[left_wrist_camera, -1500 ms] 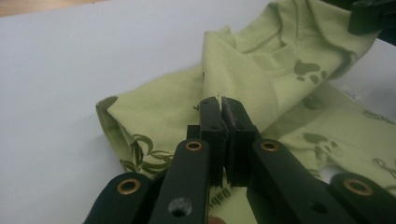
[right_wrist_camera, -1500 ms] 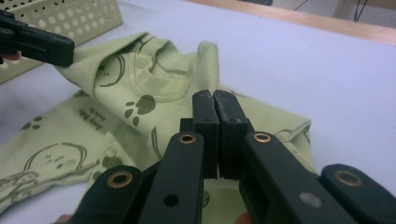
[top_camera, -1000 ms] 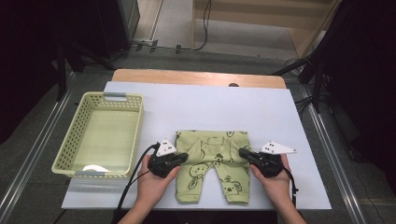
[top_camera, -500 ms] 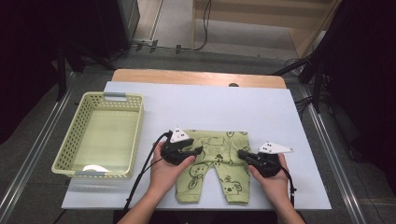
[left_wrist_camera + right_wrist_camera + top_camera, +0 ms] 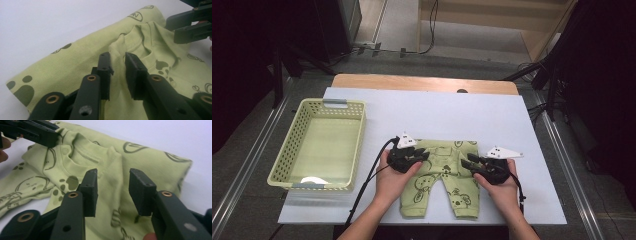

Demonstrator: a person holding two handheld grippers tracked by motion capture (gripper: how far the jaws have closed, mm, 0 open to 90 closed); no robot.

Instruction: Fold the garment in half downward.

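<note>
At the left of the counter point(image 5: 422, 107) stands a pale green slotted basket point(image 5: 287, 155), with a small white patch on its floor near the front wall. To its right, toward the near edge, a light green garment point(image 5: 443, 180) printed with dark bear faces and paw marks lies flat, its two legs pointing at the person and its folded top edge facing away.

The left gripper point(image 5: 416, 155) rests on the garment's upper left part, held in the person's left hand point(image 5: 393, 177), its cable trailing off the near edge. In the left gripper view its jaws stand a narrow gap apart with a raised ridge of the green cloth point(image 5: 117, 53) between them; they have just been closing, and whether the pads point(image 5: 105, 66) press the fold I cannot tell.

The right gripper point(image 5: 473, 161) lies at the garment's upper right part in the right hand point(image 5: 502, 187). In the right gripper view its jaws stand well apart over the cloth point(image 5: 112, 167), having just been opening, and nothing is gripped between them; the other gripper's jaws show at the top left corner there
</note>
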